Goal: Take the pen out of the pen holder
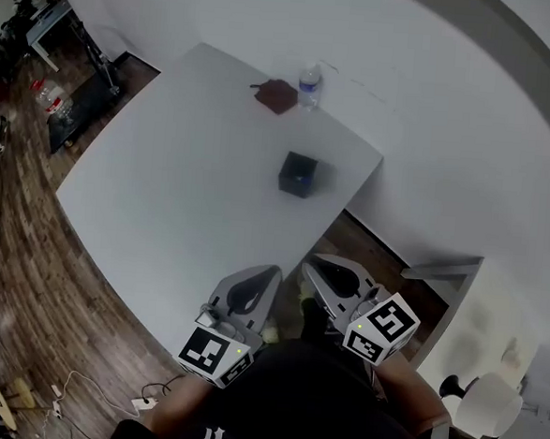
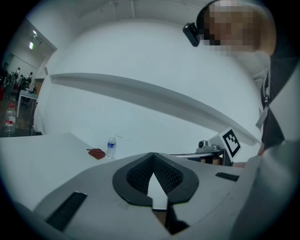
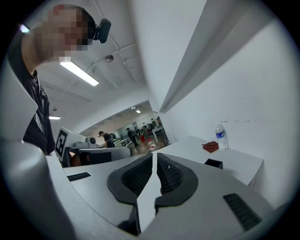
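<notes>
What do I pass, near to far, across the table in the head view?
Black square pen holder → reddish-brown crumpled cloth and clear plastic water bottle, side by side near the white table's far edge.

Bright, even light is given by a ceiling strip [image 3: 78,73]; shadows are kept soft. Edges are bent and darkened by wide lenses.

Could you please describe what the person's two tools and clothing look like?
The left tool and right tool are pale grey shells with black ribbed pads framed in a leaf-shaped black surround. Each carries a white cube with black square markers. The person wears a black top.
</notes>
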Action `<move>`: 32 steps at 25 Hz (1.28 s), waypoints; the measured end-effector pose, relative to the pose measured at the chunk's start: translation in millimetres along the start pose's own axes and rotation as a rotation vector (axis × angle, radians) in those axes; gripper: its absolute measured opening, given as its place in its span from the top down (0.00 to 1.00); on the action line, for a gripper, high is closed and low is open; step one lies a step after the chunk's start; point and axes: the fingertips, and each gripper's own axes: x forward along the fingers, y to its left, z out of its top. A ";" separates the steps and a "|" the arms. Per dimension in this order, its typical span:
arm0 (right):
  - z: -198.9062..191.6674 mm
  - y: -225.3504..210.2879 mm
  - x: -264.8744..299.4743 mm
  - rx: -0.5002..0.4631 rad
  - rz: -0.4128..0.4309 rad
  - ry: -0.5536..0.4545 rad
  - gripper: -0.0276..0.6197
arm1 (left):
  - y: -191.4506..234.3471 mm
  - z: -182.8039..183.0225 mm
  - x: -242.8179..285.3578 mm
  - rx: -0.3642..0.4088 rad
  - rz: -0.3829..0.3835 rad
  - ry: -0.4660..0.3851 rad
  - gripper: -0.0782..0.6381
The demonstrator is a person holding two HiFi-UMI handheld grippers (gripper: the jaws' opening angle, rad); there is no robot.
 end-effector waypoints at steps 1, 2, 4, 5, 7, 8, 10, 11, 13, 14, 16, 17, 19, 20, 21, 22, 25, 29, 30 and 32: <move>2.9 -12.1 7.1 -0.012 0.005 0.010 0.93 | 4.7 2.6 8.9 -0.004 0.012 -0.003 0.88; 5.2 -25.1 14.0 -0.027 0.003 0.021 0.93 | 9.4 5.5 17.3 -0.007 0.025 -0.006 0.88; 5.2 -55.0 28.3 -0.060 -0.021 0.057 0.93 | 19.7 11.6 33.2 -0.008 0.054 -0.010 0.88; 1.7 -71.0 35.9 -0.074 -0.034 0.084 0.93 | 25.2 14.3 40.2 -0.009 0.069 -0.011 0.88; -11.3 -103.7 51.9 -0.105 -0.057 0.159 0.93 | 35.7 17.3 52.7 -0.015 0.099 -0.006 0.88; -19.7 -119.9 60.5 -0.128 -0.065 0.203 0.93 | 41.0 17.2 58.6 -0.021 0.113 0.001 0.88; -38.7 -150.5 78.0 -0.183 -0.074 0.296 0.93 | 51.7 14.8 69.1 -0.036 0.145 0.019 0.88; -48.6 -163.9 85.9 -0.215 -0.077 0.345 0.92 | 56.9 13.2 73.0 -0.043 0.161 0.026 0.88; -67.6 -186.7 99.9 -0.288 -0.085 0.446 0.87 | 66.4 10.0 78.5 -0.062 0.193 0.041 0.88; -76.6 -195.9 106.2 -0.327 -0.089 0.496 0.86 | 70.8 8.4 80.4 -0.072 0.209 0.048 0.88; -93.7 -208.9 118.0 -0.403 -0.087 0.586 0.85 | 79.0 5.9 82.5 -0.083 0.238 0.052 0.88; -101.5 -213.2 123.5 -0.440 -0.084 0.624 0.84 | 82.5 4.7 82.5 -0.089 0.252 0.052 0.88; -113.7 -219.1 132.9 -0.515 -0.082 0.688 0.84 | 88.4 2.6 80.5 -0.103 0.275 0.049 0.88; -118.0 -221.4 136.7 -0.551 -0.085 0.712 0.83 | 91.0 2.2 79.0 -0.109 0.285 0.044 0.88; -121.8 -223.3 139.5 -0.583 -0.089 0.734 0.83 | 93.2 2.6 77.6 -0.115 0.293 0.034 0.88; -125.6 -224.7 141.5 -0.610 -0.092 0.754 0.83 | 95.1 3.8 76.3 -0.119 0.299 0.019 0.88; -136.3 -228.6 144.8 -0.677 -0.094 0.810 0.83 | 98.8 0.2 71.0 -0.140 0.323 0.031 0.88; -142.3 -231.8 149.3 -0.776 -0.094 0.853 0.82 | 101.4 -2.4 62.9 -0.155 0.346 0.035 0.88; -143.3 -231.9 151.1 -0.793 -0.090 0.858 0.82 | 102.2 -1.9 61.7 -0.153 0.348 0.025 0.88; -146.5 -233.3 154.7 -0.818 -0.085 0.874 0.82 | 102.4 -0.8 60.0 -0.154 0.349 0.011 0.88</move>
